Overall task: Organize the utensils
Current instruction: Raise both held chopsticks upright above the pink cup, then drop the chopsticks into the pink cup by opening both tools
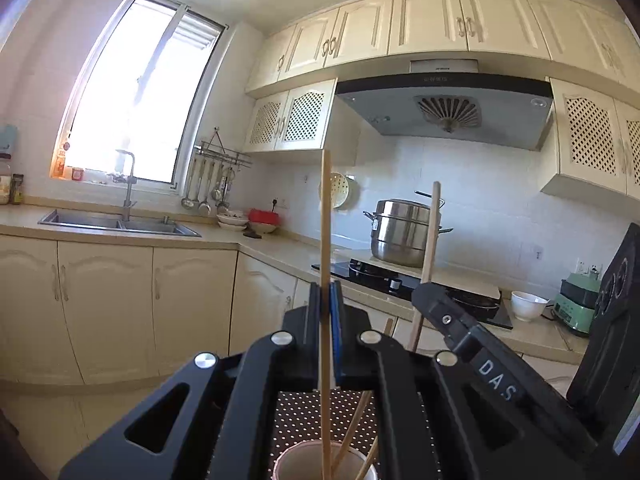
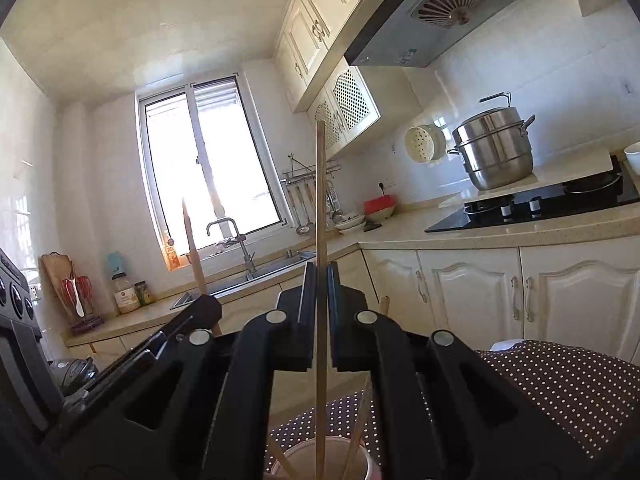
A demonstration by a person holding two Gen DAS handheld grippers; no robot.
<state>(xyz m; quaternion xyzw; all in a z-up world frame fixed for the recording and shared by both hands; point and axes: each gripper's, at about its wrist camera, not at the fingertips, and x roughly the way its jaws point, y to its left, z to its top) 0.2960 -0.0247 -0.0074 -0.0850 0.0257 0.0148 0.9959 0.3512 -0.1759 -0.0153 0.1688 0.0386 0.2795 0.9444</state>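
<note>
My left gripper is shut on a wooden chopstick held upright, its lower end inside a pale cup below. My right gripper is shut on another wooden chopstick, also upright with its lower end in the same cup. Other chopsticks lean in the cup. The right gripper shows in the left wrist view holding its chopstick; the left gripper shows in the right wrist view with its chopstick. The cup stands on a brown polka-dot cloth.
A kitchen counter with a sink and tap runs along the window. A steel steamer pot sits by the black stove. A white bowl and green appliance stand at the right. Ladles hang on a wall rack.
</note>
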